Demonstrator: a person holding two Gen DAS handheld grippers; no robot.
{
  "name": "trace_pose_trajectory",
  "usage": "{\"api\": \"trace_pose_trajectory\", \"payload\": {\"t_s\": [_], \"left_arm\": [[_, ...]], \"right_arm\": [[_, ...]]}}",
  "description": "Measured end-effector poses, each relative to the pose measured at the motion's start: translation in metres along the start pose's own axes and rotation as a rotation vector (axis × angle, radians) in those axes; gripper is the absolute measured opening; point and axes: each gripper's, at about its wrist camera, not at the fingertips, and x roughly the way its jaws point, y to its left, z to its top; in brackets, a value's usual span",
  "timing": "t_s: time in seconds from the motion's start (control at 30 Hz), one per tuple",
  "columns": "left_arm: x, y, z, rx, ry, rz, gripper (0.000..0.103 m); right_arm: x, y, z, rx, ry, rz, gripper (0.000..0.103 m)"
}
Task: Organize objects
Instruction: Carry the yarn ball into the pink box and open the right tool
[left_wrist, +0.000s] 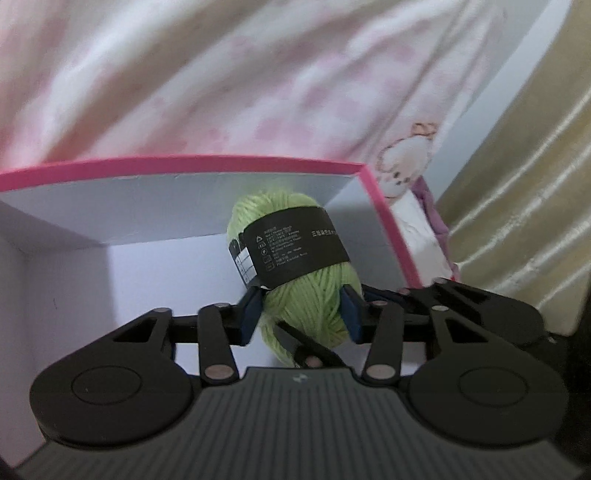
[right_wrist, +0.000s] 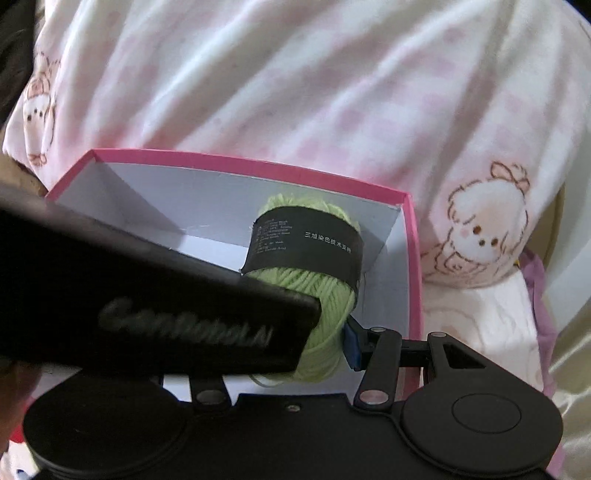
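A light green yarn ball (left_wrist: 295, 280) with a black paper band sits inside a pink-rimmed box with white walls (left_wrist: 184, 166). My left gripper (left_wrist: 301, 314) is shut on the near end of the yarn ball, blue pads pressed on both sides. In the right wrist view the same yarn ball (right_wrist: 325, 295) lies in the box (right_wrist: 258, 166), and the left gripper's black body crosses in front of my right gripper (right_wrist: 328, 343). Only the right gripper's right blue pad (right_wrist: 352, 343) shows, beside the yarn. Its left finger is hidden.
A person in a pink-and-white checked garment with cartoon prints (right_wrist: 480, 229) sits right behind the box. Cream satin fabric (left_wrist: 535, 221) lies to the right of the box.
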Motion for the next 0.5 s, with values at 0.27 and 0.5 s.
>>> {"api": "trace_pose_trajectory", "payload": {"t_s": [0.27, 0.5], "left_arm": [[0.023, -0.004, -0.007, 0.025, -0.012, 0.018, 0.023], [0.020, -0.011, -0.008, -0.003, -0.016, 0.023, 0.030]], "right_arm": [[-0.019, -0.003, -0.014, -0.010, -0.011, -0.008, 0.051], [-0.032, -0.012, -0.030, 0.082, -0.042, 0.044, 0.050]]}}
